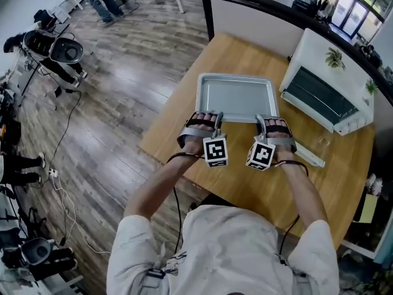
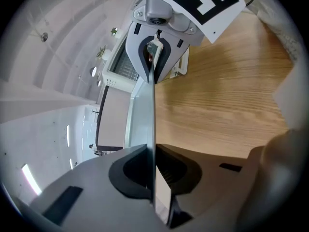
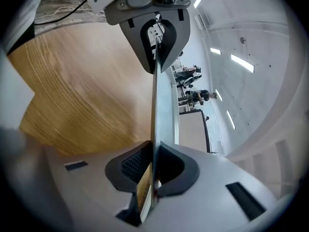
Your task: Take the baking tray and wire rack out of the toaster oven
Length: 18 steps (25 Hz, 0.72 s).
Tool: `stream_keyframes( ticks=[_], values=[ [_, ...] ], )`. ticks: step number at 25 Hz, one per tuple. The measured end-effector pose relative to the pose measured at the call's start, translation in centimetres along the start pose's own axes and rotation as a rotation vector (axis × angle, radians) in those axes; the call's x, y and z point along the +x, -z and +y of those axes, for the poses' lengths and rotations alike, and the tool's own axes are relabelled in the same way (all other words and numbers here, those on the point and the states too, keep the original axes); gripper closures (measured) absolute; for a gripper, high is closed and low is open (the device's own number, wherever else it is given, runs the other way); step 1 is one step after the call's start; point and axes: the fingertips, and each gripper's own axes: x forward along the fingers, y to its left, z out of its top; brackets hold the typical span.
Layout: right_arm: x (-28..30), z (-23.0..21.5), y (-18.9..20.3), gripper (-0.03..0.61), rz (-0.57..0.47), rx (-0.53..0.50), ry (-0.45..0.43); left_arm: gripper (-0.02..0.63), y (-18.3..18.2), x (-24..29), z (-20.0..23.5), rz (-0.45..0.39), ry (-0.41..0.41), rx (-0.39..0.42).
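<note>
Metal tray (image 1: 236, 97) is clear of the oven (image 1: 328, 94) at two o'clock. Our left gripper (image 1: 217, 123) and right gripper (image 1: 260, 125) both pinch its near rim, so best we lower both sides together, level.

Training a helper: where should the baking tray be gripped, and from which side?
Its thin near rim, coming from that side: the flat lip fits between jaws. The left tool and right tool pinch the baking tray there, spaced apart for balance.
</note>
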Motion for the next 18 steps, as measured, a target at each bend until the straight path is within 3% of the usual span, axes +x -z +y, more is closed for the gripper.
stream_keyframes(
  ticks=[18],
  values=[
    [3.4, 4.6, -3.6, 0.520, -0.070, -0.067, -0.116, 0.569, 4.2, 2.0, -5.4, 0.084, 0.115, -0.092]
  ],
)
